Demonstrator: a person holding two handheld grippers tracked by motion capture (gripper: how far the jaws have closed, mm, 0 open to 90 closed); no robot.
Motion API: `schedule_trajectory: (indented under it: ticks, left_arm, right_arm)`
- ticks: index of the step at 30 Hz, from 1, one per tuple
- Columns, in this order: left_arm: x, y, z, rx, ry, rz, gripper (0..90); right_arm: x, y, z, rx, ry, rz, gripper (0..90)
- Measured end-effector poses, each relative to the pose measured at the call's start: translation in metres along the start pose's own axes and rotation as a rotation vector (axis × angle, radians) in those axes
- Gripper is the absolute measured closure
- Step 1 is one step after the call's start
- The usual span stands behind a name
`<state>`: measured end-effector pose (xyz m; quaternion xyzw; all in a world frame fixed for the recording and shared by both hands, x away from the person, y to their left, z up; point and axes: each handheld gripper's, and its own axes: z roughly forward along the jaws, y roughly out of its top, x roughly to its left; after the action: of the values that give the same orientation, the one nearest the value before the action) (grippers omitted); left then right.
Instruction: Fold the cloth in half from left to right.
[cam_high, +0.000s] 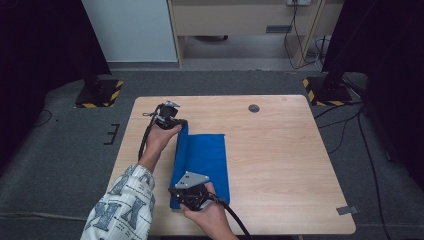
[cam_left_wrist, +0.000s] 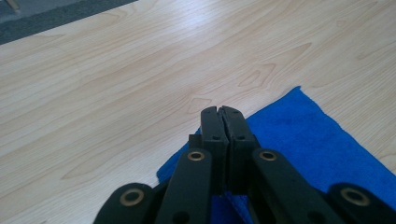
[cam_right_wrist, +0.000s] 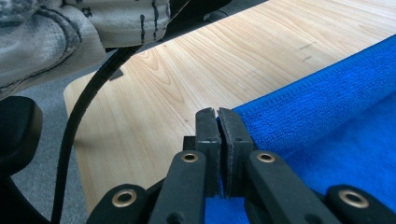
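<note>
A blue cloth lies folded on the left half of the wooden table. Its left edge is raised in a fold between my two grippers. My left gripper is at the cloth's far left corner, jaws shut on that corner. In the left gripper view the jaws are pressed together with the blue cloth running under them. My right gripper is at the near left corner. In the right gripper view its jaws are shut with a sliver of blue cloth pinched between them.
A small dark round cap sits in the tabletop at the back. A grey tape strip is at the near right corner. Two stand bases with hazard stripes flank the table on the carpet.
</note>
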<state>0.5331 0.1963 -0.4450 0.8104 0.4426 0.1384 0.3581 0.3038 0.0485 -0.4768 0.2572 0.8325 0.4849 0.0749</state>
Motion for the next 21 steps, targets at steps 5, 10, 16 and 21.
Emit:
schedule_trajectory:
  ticks: [5,10,16,21]
  left_arm:
    - [-0.005,0.0,0.007,0.006,-0.007,0.003,88.2]
    - [-0.009,0.001,0.014,0.008,-0.015,0.0,88.2]
    - [-0.016,0.002,0.023,0.005,-0.032,0.0,88.2]
    - [-0.021,0.004,0.027,0.009,-0.043,0.007,88.2]
  right_arm:
    - [-0.005,-0.007,-0.005,0.007,-0.008,0.011,87.7]
    - [-0.009,-0.014,-0.01,0.013,-0.018,0.021,87.7]
    - [-0.016,-0.02,-0.017,0.019,-0.034,0.032,87.7]
    - [-0.018,-0.025,-0.021,0.029,-0.042,0.032,87.7]
